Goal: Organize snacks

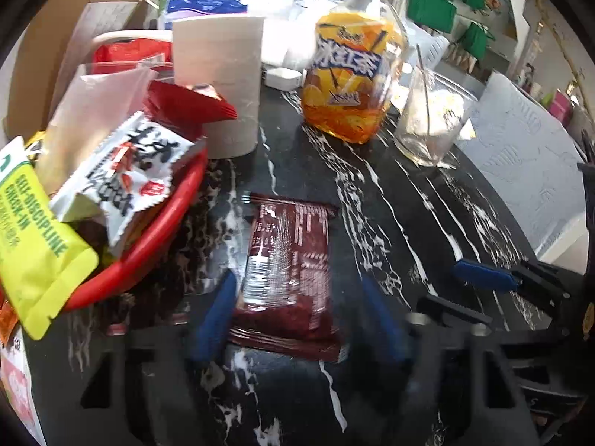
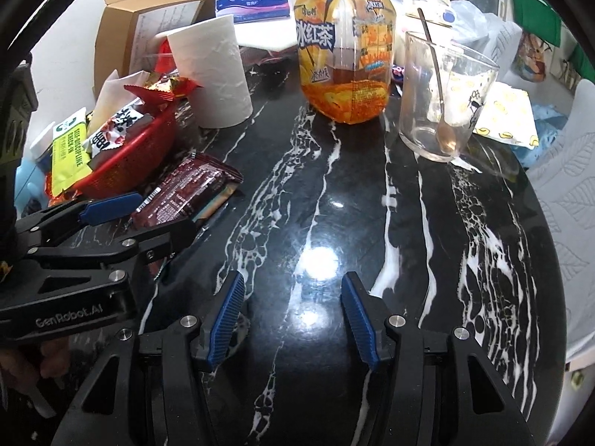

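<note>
A dark red snack packet (image 1: 288, 271) lies flat on the black marble table, also in the right wrist view (image 2: 182, 195). My left gripper (image 1: 297, 319) is open, its blue fingers on either side of the packet's near end; it shows in the right wrist view (image 2: 148, 215). A red basket (image 1: 148, 252) at the left holds several snack packets, among them a white one (image 1: 130, 171) and a yellow-green one (image 1: 33, 238). My right gripper (image 2: 293, 319) is open and empty over bare table, seen in the left wrist view (image 1: 479, 290).
A paper roll (image 1: 219, 85), an orange iced-tea bottle (image 1: 353, 70) and a glass with a spoon (image 1: 431, 119) stand behind. A cardboard box (image 2: 148, 26) and tissue pack (image 2: 253, 3) sit at the back. A white chair (image 2: 569, 193) is at the right.
</note>
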The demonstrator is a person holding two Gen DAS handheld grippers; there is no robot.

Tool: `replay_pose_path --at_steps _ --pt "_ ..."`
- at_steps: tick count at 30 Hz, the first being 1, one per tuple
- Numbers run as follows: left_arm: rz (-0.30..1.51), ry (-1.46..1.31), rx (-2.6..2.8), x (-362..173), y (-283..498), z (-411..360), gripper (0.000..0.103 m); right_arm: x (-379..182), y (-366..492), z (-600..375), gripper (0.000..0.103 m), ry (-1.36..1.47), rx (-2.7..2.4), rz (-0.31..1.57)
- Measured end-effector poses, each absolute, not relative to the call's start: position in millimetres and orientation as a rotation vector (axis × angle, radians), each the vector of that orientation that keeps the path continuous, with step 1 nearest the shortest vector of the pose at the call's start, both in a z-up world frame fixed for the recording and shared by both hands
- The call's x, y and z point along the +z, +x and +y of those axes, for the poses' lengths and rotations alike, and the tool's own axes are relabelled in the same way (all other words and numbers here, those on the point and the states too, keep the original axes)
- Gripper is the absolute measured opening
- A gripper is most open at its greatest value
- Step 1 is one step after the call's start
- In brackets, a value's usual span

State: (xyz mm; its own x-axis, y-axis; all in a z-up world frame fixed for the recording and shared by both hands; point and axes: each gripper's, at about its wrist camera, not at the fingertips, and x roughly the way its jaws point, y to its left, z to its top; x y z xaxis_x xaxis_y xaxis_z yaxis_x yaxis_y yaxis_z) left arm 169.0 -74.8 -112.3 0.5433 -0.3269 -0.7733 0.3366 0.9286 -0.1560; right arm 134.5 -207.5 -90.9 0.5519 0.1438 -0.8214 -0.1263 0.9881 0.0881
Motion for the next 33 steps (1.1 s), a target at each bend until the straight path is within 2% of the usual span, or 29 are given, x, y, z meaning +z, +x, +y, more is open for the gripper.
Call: replay_pose_path --at_steps 4,14,27,33 --pt "0.916 0.04 -0.442 -112.9 164.0 -80.4 0.047 -91.8 134.0 -208.1 0.054 0.014 0.159 0.976" --pt "0.931 0.147 -0.599 -112.8 107.6 -91.3 0.047 -93.4 104.4 -215.5 0.054 0.023 0.147 0.98" --pt "0.97 0.177 -0.514 -107.0 56.3 -47.1 0.047 -93.3 47.0 -199.4 0.057 0.001 0.185 0.988" --pt "0.971 0.093 -0.439 -107.5 43.5 -31.4 0.047 -85.5 37.5 -188.7 0.057 -0.016 0.211 0.964"
